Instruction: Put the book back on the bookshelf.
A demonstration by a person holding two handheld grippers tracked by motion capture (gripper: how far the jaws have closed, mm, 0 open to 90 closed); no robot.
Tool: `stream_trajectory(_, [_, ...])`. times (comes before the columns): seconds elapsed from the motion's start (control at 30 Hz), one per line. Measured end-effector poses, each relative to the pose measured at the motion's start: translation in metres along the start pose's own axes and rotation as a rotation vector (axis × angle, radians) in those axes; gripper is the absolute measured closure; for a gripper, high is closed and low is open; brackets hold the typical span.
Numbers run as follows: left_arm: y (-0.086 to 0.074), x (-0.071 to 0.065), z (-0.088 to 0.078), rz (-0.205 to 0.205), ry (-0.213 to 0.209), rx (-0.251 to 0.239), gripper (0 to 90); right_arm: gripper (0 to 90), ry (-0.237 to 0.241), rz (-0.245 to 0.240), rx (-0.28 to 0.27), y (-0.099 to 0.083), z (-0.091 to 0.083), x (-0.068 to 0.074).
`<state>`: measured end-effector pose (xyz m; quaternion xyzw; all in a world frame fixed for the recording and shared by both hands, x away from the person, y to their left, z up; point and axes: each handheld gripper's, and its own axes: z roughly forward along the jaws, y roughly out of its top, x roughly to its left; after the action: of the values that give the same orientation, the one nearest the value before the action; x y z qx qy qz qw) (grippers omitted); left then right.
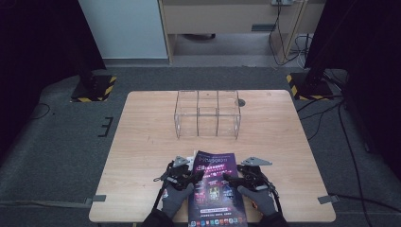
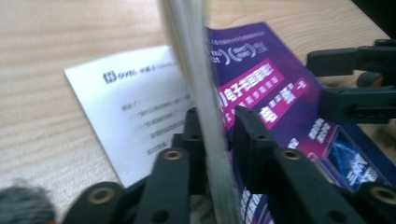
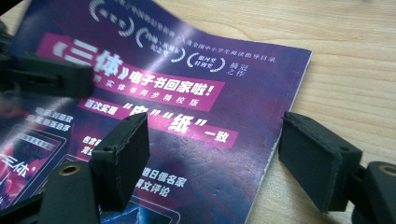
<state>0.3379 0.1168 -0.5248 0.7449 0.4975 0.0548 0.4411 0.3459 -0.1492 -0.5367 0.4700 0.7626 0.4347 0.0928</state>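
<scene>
Taking the purple magazine (image 1: 216,189) as the landmark, it is seen lying on the wooden table (image 1: 142,142) at the near edge, between the person's two gloved hands, its long side running away from the person.

At the magazine's left edge the left gripper (image 1: 193,176) is found, held in the left hand (image 1: 174,198). In the left gripper view (image 2: 218,135) its two black jaws are pinched tight on a lifted bundle of pages (image 2: 201,93), which stands on edge between them. Left of that raised bundle a white printed sheet (image 2: 135,116) is exposed, lying flat; right of it the purple cover (image 2: 280,88) is seen.

At the magazine's right side the right gripper (image 1: 231,179) is held in the right hand (image 1: 257,201). In the right gripper view (image 3: 212,161) its jaws are spread wide: one pad (image 3: 123,156) is poised over the cover, the other pad (image 3: 317,158) is just beyond the magazine's right edge over bare wood, and nothing is clamped between them.

Beyond the magazine's far end, well apart from it, a clear acrylic rack (image 1: 208,113) with upright dividers is set near the table's middle
</scene>
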Motion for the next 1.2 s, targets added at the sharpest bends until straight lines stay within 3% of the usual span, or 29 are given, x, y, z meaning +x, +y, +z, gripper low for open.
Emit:
stream_trajectory(0.1, [0.003, -0.003, -0.006, -0.001, -0.037, -0.024, 83.0, 25.0, 0.009, 0.007, -0.001, 0.000, 0.000, -0.001])
stream_trajectory(0.2, [0.007, -0.009, -0.013, 0.035, -0.034, -0.049, 84.2, 24.4, 0.011, 0.016, 0.007, 0.001, -0.003, -0.004])
stream_trajectory(0.47, [0.015, -0.017, -0.030, 0.050, -0.048, -0.092, 84.5, 24.1, 0.024, 0.037, -0.024, 0.004, -0.012, -0.012])
stream_trajectory(0.7, [0.026, -0.022, -0.055, 0.067, -0.067, -0.172, 84.5, 23.8, 0.080, 0.061, -0.055, 0.008, -0.017, -0.014])
stream_trajectory(0.87, [0.031, -0.024, -0.071, 0.081, -0.080, -0.222, 84.5, 23.1, 0.146, 0.041, -0.071, 0.012, -0.017, -0.008])
stream_trajectory(1.2, [0.036, -0.029, -0.089, 0.098, -0.091, -0.273, 84.5, 23.5, 0.240, 0.036, -0.082, 0.020, -0.010, 0.006])
